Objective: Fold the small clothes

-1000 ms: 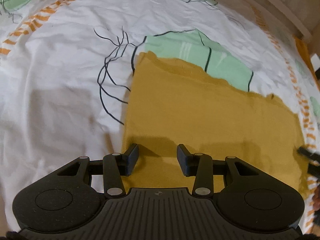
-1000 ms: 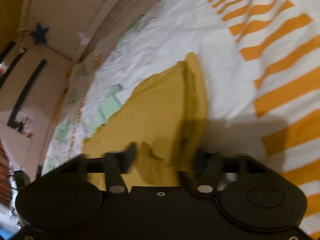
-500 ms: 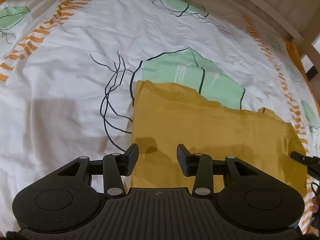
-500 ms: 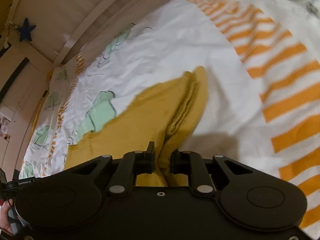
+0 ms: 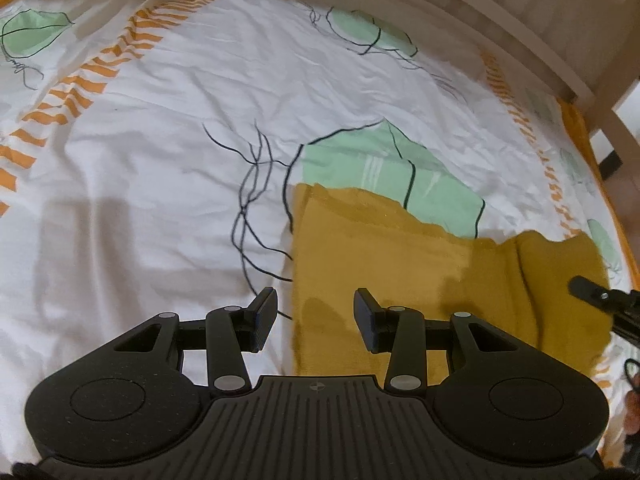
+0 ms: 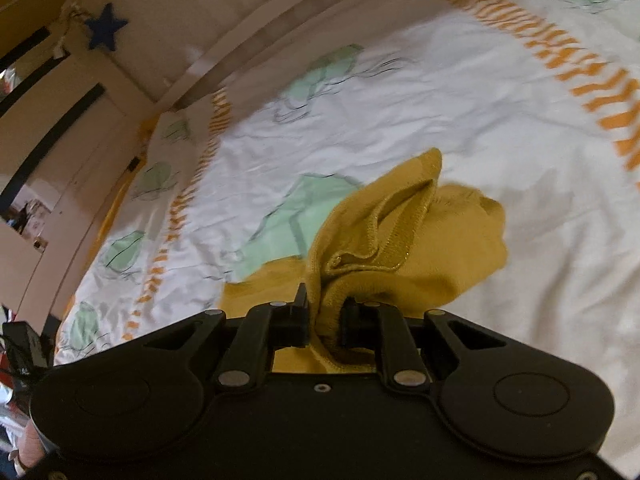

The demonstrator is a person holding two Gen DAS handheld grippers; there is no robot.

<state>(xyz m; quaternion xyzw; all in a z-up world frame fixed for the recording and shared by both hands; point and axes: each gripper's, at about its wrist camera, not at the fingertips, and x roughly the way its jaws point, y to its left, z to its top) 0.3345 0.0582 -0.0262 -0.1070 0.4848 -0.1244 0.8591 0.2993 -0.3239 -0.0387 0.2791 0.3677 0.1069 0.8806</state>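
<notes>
The right tongs [image 6: 324, 318] pinch a bunched edge of the mustard garment [image 6: 404, 240], lifted off the bedsheet [image 6: 400, 100]; I judge the fold goes best carried evenly across, grip kept firm. The left tongs [image 5: 316, 316] hang half open and empty above the garment's near left edge. Only the left view shows the rest lying flat beside the green leaf print [image 5: 380, 168]; only the right view shows the grip, and beyond it a blue star [image 6: 106, 32].

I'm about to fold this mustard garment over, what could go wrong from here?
The right tongs pinch only a bunched edge of the mustard garment, so it may slip out or fold crooked. The left tongs are open above the flat part, so nothing pins it and the whole piece may drag.
</notes>
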